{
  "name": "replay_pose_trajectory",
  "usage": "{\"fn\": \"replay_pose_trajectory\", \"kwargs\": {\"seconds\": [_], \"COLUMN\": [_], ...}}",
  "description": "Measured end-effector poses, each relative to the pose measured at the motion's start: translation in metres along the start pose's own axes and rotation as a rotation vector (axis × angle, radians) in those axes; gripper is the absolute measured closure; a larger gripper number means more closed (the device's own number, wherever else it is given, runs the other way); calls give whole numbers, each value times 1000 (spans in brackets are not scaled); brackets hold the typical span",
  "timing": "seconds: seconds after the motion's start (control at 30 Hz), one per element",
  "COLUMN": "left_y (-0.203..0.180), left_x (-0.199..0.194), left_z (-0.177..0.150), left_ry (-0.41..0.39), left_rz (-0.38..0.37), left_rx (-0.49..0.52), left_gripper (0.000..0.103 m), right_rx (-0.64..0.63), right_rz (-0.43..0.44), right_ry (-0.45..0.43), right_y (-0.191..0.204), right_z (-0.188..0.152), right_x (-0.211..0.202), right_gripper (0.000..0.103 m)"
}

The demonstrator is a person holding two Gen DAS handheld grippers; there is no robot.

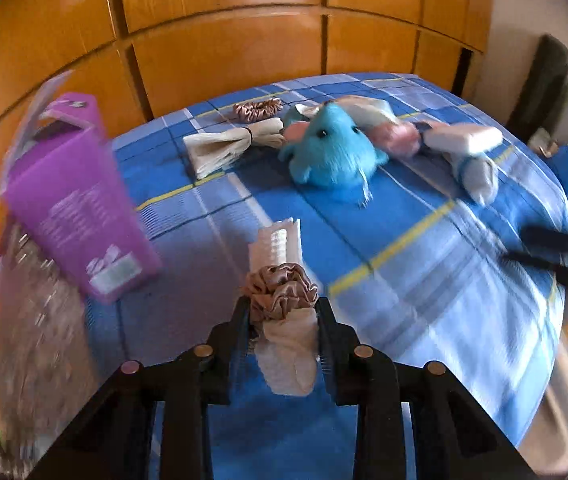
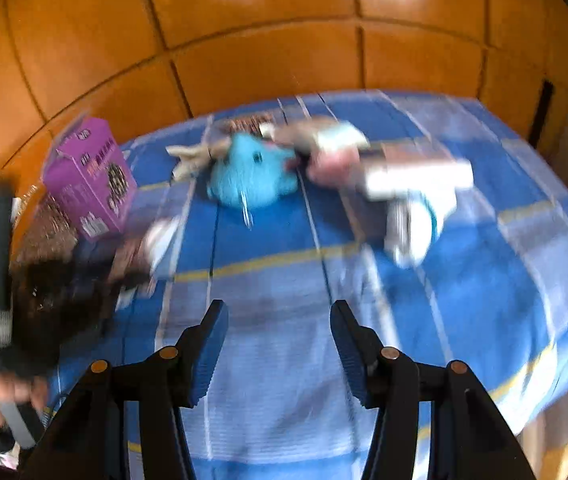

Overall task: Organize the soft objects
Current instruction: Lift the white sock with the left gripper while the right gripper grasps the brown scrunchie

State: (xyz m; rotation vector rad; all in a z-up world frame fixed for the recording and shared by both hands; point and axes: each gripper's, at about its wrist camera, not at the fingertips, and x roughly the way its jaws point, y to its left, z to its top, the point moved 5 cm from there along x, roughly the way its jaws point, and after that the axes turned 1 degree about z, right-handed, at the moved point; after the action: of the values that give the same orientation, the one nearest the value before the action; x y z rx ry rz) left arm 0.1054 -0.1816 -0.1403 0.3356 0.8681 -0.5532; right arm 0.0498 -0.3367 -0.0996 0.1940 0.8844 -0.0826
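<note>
The left tongs are clamped on a white ribbed sock with a beige satin scrunchie bunched on top, lifted above the blue plaid bed, probably so both can be carried together towards the purple box standing at the bed's left edge. The right tongs hang wide apart and empty over the bed, seemingly free for the next pick among the blue plush toy, cream bow and second scrunchie lying loose near the far edge
</note>
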Motion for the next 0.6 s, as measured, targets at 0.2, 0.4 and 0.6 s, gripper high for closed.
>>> {"fn": "replay_pose_trajectory", "kwargs": {"seconds": [0.2, 0.4, 0.6], "left_y": [5, 8, 13], "left_x": [-44, -65, -55], "left_z": [-31, -34, -27], "left_ry": [-89, -147, -128], "left_rz": [-16, -55, -75], "left_rx": [7, 3, -27], "left_gripper": [72, 72, 72], "right_rx": [-207, -341, -368], "right_rz": [13, 25, 47], "right_ry": [-64, -41, 22], "right_y": [7, 31, 54], "right_z": [65, 120, 165], "right_x": [9, 57, 129], "right_gripper": [59, 59, 60]}}
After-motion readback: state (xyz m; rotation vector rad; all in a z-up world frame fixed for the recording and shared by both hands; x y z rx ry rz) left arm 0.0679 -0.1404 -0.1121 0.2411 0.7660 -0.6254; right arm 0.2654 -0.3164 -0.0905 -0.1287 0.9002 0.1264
